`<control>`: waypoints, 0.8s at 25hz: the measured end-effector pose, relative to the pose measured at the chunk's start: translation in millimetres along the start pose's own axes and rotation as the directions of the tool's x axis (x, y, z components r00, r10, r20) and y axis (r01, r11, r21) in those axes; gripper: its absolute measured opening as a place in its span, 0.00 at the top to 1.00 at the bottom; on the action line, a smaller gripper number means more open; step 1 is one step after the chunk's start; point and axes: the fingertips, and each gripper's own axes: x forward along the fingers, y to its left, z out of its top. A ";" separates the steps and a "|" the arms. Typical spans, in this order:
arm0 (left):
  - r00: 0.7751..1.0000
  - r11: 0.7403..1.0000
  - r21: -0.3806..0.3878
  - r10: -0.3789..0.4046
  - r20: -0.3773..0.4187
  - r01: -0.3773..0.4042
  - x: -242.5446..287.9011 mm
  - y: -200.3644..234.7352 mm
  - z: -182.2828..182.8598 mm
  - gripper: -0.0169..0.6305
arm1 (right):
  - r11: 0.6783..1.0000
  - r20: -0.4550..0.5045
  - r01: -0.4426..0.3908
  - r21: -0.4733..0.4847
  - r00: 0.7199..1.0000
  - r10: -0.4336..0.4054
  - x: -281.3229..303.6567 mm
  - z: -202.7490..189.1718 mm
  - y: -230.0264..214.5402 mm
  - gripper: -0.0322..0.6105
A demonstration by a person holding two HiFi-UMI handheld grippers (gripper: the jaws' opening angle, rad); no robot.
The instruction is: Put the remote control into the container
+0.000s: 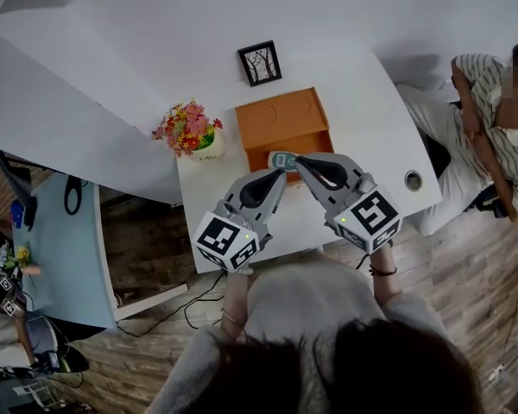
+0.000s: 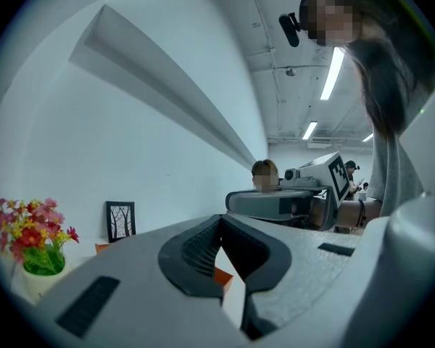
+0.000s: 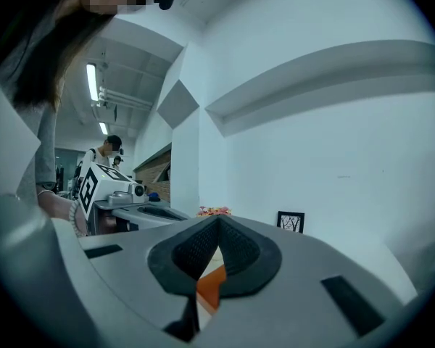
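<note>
The left tool point(image 1: 279, 173) and the right tool point(image 1: 300, 161) hover above the white surface point(image 1: 363, 110), each with its jaws pressed together on nothing, while the remote control point(image 1: 282, 159) shows just past their tips at the near side of the orange container point(image 1: 281, 115).

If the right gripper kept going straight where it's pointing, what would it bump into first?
Probably the flowers: they sit just over the shut jaws of the right gripper. It looks high enough to pass over the orange container. Depth is unclear; if it misses, the white wall comes next.
</note>
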 end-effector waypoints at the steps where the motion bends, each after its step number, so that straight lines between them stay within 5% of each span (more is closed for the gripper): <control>1: 1.000 1.000 0.003 -0.001 0.003 0.001 -0.2 -1.3 0.9 0.97 | 1.000 0.001 0.003 -0.005 1.000 -0.003 -2.1 0.3 -0.2 0.95; 20: 1.000 0.998 0.061 -0.004 0.024 0.002 2.6 -14.1 17.2 0.97 | 0.999 0.068 -0.005 -0.036 0.998 0.008 -18.1 16.6 -4.1 0.95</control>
